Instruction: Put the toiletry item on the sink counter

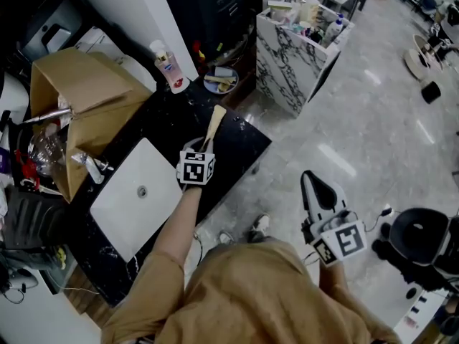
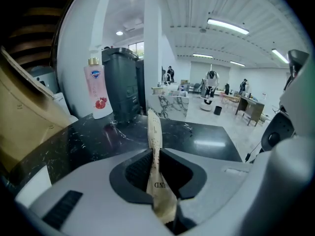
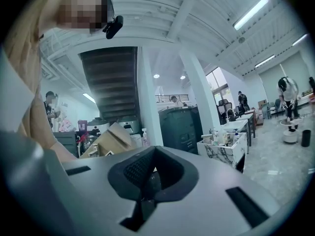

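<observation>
Handling: sachet (image 2: 155, 132) thin, flat, v. light, floppy; prob. not fragile, buckles if pushed down on end.
Grip spot: flat faces, lower end; held there now.
Left gripper (image 2: 156, 168): jaws nearly together, pinching sachet's lower end; rest sticks out past tips.
Sachet loc: over black counter (image 1: 240, 145), beside sink (image 1: 154, 170); looks clear of surface.
Right gripper (image 3: 150, 178): jaws pressed together, nothing between; off over floor.
</observation>
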Motion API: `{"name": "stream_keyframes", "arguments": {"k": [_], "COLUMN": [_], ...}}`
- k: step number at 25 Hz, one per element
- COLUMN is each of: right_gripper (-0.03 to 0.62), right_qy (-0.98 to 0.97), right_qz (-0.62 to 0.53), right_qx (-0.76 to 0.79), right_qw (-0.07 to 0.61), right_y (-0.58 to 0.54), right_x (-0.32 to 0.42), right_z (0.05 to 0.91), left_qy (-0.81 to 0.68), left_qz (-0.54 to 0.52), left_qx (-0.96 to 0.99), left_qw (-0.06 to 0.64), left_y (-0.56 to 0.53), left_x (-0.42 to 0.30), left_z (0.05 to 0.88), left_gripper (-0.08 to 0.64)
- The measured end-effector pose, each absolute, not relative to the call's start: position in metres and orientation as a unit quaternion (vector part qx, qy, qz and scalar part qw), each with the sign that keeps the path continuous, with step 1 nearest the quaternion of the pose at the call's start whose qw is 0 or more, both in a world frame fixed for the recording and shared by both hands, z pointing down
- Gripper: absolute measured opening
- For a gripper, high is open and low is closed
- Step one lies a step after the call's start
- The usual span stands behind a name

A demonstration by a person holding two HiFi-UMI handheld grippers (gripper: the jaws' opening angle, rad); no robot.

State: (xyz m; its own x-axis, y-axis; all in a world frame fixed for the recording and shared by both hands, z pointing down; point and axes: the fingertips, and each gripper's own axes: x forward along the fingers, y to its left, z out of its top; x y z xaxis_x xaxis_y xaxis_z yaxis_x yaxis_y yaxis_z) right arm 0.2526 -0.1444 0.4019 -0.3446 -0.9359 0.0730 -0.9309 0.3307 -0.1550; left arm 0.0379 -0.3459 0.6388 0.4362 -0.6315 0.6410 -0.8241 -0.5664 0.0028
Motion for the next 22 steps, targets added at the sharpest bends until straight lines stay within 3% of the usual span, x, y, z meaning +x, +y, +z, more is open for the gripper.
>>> {"name": "stream_keyframes", "arguments": {"k": [8, 11, 16, 22], "right_gripper": [0.003, 0.003, 0.003, 0.003], "right_qy": [0.815, 0.814, 0.815, 0.824], "right_qz": [-0.086, -0.087, -0.087, -0.082], "right_qx": [-0.573, -0.574, -0.572, -0.56], "right_qw": [0.02, 0.023, 0.027, 0.032], "right_y": [-0.141, -0.138, -0.134, -0.134], "right_x": [0.26, 0.262, 0.264, 0.252], "right_z": [0.404, 0.404, 0.405, 0.401], "left_qy": [-0.441, -0.437, -0.439, -0.443], "left_qz": [0.324, 0.323, 0.311, 0.296], "left_qx": [0.824, 0.826, 0.831, 0.836], "left_qw": [0.146, 0.15, 0.144, 0.131], "left_y": [-0.344, -0.343, -0.339, -0.336], "left_x": [0.041, 0.04, 0.034, 0.028], "left_z": [0.642, 0.643, 0.637, 0.626], "left_gripper": [0.058, 0.179, 0.294, 0.328]}}
